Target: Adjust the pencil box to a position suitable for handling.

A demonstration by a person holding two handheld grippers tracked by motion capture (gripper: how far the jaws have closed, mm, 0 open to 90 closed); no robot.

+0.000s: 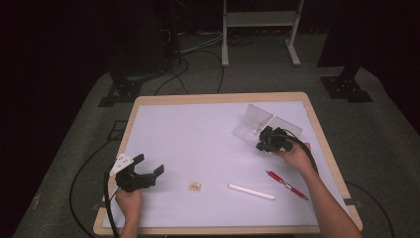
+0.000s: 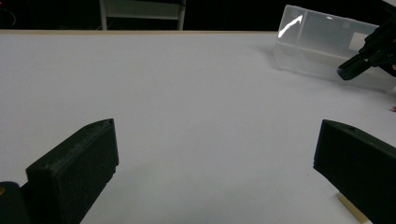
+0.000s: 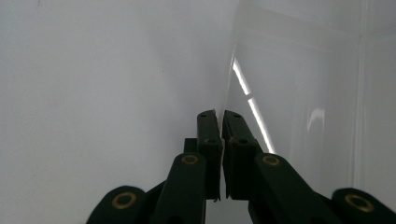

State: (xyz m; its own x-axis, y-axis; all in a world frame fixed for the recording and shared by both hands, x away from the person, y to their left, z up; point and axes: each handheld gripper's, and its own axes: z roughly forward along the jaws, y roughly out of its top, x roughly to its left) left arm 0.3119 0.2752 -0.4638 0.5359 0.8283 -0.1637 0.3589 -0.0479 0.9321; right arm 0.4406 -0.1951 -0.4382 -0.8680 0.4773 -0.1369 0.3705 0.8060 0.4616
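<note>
The clear plastic box (image 1: pixel 265 124) sits toward the far right of the table (image 1: pixel 218 97), and everything else is best placed from it. The right gripper (image 1: pixel 265 139) is at the box's near edge, its 2 jaws pressed together on the thin transparent wall (image 3: pixel 229 84), which runs up between them in the right gripper view. The left gripper (image 1: pixel 148 166) hovers well to the left of the box and nearer the person, jaws wide apart with nothing between them.

The risk I see is the grip itself: a thin, slick wall pinched at 1 edge could slide out if the hand lifts or twists, or the box could swing and tip. A hard pull might also flex or crack the wall. With the left gripper so far off, nothing steadies the box. The red pen (image 1: pixel 286 184), the white stick (image 1: pixel 251 192) and the small tan piece (image 1: pixel 194 186) lie on the near side of the box, where a dragged box or cable could sweep them.
</note>
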